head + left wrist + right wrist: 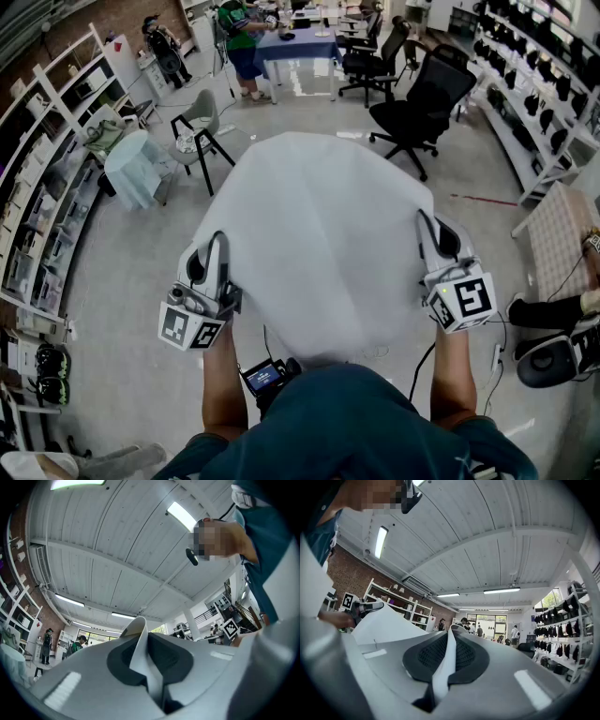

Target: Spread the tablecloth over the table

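Observation:
A white tablecloth [319,234] billows in the air in front of me in the head view, held up by its two near corners and hiding whatever lies beneath it. My left gripper [217,246] is shut on the near left corner; in the left gripper view a fold of cloth [140,648] stands pinched between the jaws. My right gripper [427,230] is shut on the near right corner, and the cloth edge [446,660] runs between its dark pads [424,656]. Both grippers point upward, toward the ceiling.
A black office chair [422,98] stands beyond the cloth at the right, and a grey chair [202,127] at the left. Shelving [47,178] lines the left wall, racks [544,84] the right. A blue-covered table [295,47] and people stand far back.

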Demonstrator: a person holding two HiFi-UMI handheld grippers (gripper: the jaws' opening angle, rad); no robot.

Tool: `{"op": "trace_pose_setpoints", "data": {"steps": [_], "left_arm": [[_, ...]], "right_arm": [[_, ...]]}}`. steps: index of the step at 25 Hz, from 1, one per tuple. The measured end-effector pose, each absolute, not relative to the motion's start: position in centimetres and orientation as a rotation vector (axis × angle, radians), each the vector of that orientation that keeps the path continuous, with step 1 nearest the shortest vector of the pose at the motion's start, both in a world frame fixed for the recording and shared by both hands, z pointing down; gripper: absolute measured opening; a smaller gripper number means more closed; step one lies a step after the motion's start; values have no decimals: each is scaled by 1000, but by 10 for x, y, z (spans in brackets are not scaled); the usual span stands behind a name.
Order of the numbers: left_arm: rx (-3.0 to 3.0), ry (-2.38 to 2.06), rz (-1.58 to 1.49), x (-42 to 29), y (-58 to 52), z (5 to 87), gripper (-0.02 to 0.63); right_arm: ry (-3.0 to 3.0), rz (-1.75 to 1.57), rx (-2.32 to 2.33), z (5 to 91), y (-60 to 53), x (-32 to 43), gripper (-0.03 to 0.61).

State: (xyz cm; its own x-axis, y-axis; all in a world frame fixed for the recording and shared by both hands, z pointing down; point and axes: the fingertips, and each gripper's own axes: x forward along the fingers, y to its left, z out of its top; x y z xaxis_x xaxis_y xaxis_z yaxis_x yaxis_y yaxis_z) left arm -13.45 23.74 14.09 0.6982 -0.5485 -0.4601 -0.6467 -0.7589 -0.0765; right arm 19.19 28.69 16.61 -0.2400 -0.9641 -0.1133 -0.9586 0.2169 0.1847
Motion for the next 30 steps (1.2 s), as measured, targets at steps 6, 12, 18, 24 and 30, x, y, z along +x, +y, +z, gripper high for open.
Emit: {"op": "trace_pose_setpoints", "data": {"steps": [6,12,18,24,30], "left_arm": [[-2661,952,617,-132,241,142,3],[-2655,959,598,-125,243,139,3],[-2648,972,593,-127,244,138,3],[-2628,1000,613,-119,253,146,5],[-2616,1036,648,-123,251,150,5]], "right_arm": [[-2432,-340,1927,171,289,196,14],[-2447,-330,1929,172,290,205,13],[-2490,-298,1928,171,289,205,14],[-2518,-258,1900,174,287,215,14],[-2516,-273,1874,168,278,217,15]]}}
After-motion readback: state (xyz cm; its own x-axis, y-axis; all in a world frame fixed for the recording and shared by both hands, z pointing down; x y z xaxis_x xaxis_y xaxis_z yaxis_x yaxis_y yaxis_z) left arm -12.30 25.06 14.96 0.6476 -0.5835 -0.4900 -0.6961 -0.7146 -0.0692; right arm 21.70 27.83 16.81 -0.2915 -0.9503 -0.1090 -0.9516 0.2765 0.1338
